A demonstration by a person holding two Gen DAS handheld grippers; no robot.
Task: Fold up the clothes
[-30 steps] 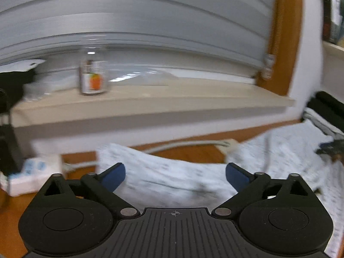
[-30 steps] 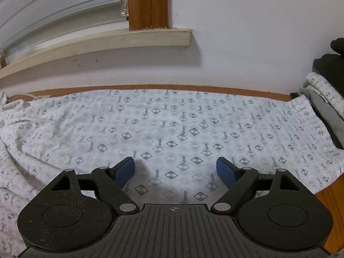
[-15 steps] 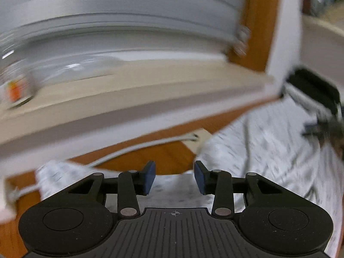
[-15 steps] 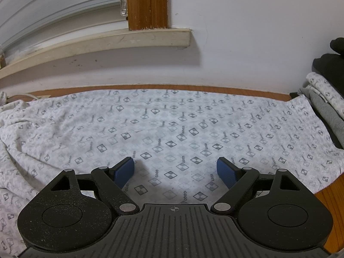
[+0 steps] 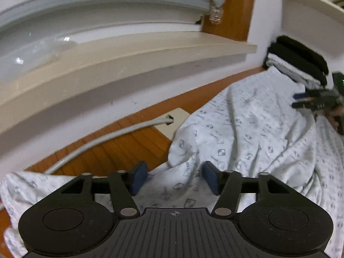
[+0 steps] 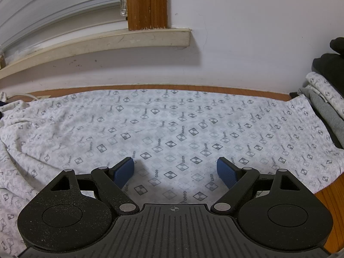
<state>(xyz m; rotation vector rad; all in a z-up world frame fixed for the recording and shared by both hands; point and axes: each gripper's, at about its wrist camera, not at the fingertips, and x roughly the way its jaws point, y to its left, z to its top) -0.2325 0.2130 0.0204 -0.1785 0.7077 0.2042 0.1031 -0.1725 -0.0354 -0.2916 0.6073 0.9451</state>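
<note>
The patterned white garment [image 6: 172,120] lies spread on the counter [image 5: 120,148] under both grippers. The left gripper [image 5: 174,178], its jaws half-closed after narrowing, straddles a rumpled edge without pinching it; the right gripper [image 6: 175,172] hovers spread wide. Thin, limp and light, the cloth should be pinched at hems or corners.

Orange-brown wooden tabletop [image 5: 120,148] runs ahead of the left tool, bare boards just beyond its tips. On it, the white patterned garment [image 6: 172,129] lies spread flat in front of the right tool, rumpled ahead of the left one. A white cable [image 5: 90,144] trails across the wood ahead-left. Far right of the right tool, a stack of folded clothes [image 6: 322,99] sits on the table
</note>
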